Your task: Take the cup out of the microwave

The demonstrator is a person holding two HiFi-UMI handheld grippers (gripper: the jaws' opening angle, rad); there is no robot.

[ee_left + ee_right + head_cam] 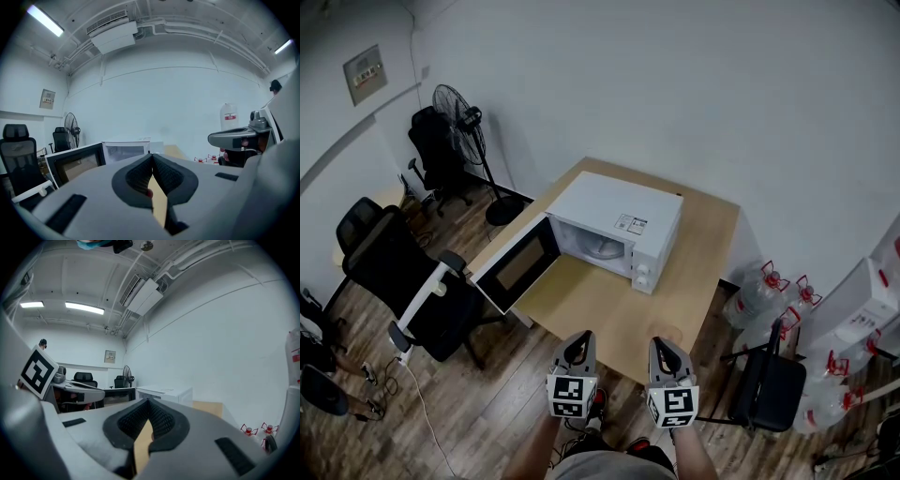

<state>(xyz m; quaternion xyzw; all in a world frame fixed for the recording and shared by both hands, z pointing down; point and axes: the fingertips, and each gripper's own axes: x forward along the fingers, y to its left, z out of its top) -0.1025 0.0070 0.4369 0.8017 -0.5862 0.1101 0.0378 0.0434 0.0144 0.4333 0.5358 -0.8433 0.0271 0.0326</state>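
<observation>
Wood-plank flooring surrounds a light wooden table [609,319] set against a white wall.

1. Microwave. A white microwave [619,216] stands on the table. Its long axis runs from 10 o'clock to 4 o'clock in the head view. The cavity opening faces about 7 o'clock. The door [517,264] is swung fully open toward 8 o'clock and overhangs the table edge. Two knobs [641,274] sit at the 4 o'clock end of the front.

2. Cup. A pale rounded shape [602,247] lies inside the cavity. It is too small to confirm as the cup, and its orientation and long axis cannot be told.

3. Position relative to the tools. Both grippers are held side by side over the near table edge, well apart from the microwave. The cavity lies at 12 o'clock from the left gripper [580,337] and at 11 o'clock from the right gripper [662,343].

4. Tool state. In each gripper view the two ribbed pads meet at the tips. Both grippers are fully closed and hold nothing.

5. Surroundings. A pedestal fan [457,111] stands at 10 o'clock, a black office chair [403,272] at 9 o'clock, and water bottles [757,292] at 3 o'clock.
</observation>
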